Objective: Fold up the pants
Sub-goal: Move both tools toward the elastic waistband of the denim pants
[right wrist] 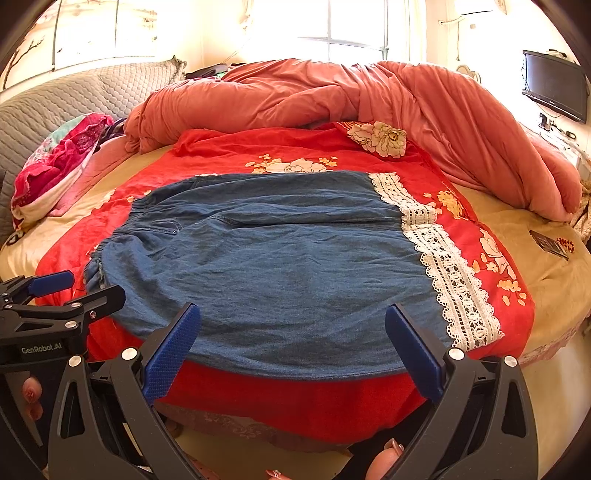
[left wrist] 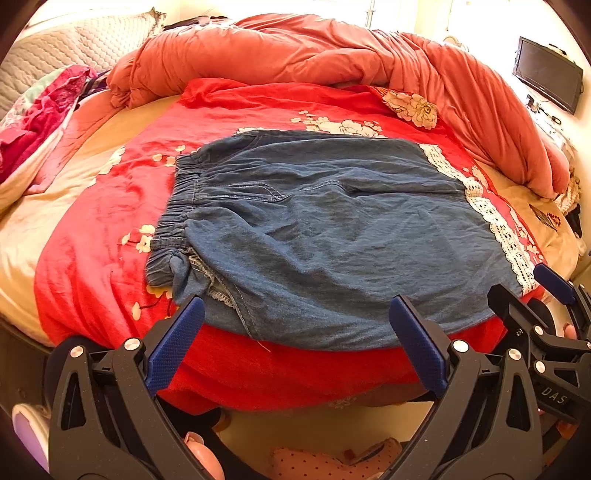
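so the denim pants (left wrist: 325, 229) are lying across the middle of both frames on the red floral blanket (left wrist: 229, 107), elastic waistband (left wrist: 177, 214) toward the left, white lace hems (right wrist: 447, 273) toward the right. They look already doubled leg over leg, so I'd guess we're between folds, with the crosswise fold not yet made

Both grippers hang at the bottom of their frames just short of the near edge of the cloth. The left gripper (left wrist: 297, 347) is spread wide with nothing between its blue pads, and the right gripper (right wrist: 293, 350) is the same, released and empty.

Next move, as I read it: each one has to drop onto an edge and pinch through all the layers, probably the lace end, then carry it over toward the waistband. Thin floppy denim, so a shallow pinch could leave the lower layer behind.

View differences: the left wrist camera shows the bunched waistband corner and an inside seam (left wrist: 218, 291) peeking out at lower left, which the right one barely catches. The right wrist camera gets the full run of lace down to the near corner, plus the window (right wrist: 354, 26) up top
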`<state>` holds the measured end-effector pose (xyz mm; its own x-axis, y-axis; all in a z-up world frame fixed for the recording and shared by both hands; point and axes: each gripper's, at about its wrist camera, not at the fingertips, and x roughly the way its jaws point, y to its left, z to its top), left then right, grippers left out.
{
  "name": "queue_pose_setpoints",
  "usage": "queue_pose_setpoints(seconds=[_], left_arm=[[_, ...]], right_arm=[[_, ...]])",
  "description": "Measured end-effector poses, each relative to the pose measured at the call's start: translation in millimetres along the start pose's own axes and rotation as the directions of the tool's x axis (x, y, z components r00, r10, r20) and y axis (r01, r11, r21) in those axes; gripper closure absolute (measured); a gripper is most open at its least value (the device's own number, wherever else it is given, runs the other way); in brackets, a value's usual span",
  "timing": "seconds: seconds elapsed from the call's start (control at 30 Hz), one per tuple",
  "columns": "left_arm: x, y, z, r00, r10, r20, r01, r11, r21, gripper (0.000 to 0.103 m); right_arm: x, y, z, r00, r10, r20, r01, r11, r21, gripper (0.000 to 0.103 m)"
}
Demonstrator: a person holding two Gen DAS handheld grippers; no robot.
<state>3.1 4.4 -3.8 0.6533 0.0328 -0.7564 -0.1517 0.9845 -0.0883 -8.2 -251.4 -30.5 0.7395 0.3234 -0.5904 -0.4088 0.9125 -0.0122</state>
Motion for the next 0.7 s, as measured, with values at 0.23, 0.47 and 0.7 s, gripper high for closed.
queue_pose_setpoints(seconds=[0.23,0.47,0.7], left_arm=[[4.3,1.1,5.0,1.0,-0.001,-0.007,0.001,1.0,0.008,0.009],[16.5,9.4,25.5,1.0,-0.01,0.003,0.01,1.0,0.002,0.009],[42.4,30.5,54.2,1.0,0.021,-0.012,-0.021,1.0,-0.018,0.009]], right_arm=[[5.5,1.5,1.3,1.0,0.003,-0.01,-0.003,1.0,0.001,0.004],[25.5,1.0,18.7,1.0,0.018,-0.021,-0.018,1.0,-0.025,0.004],[64.6,11.0,49.6,0.997,0.054,-0.06,-0.058,0.996,-0.07,0.004]])
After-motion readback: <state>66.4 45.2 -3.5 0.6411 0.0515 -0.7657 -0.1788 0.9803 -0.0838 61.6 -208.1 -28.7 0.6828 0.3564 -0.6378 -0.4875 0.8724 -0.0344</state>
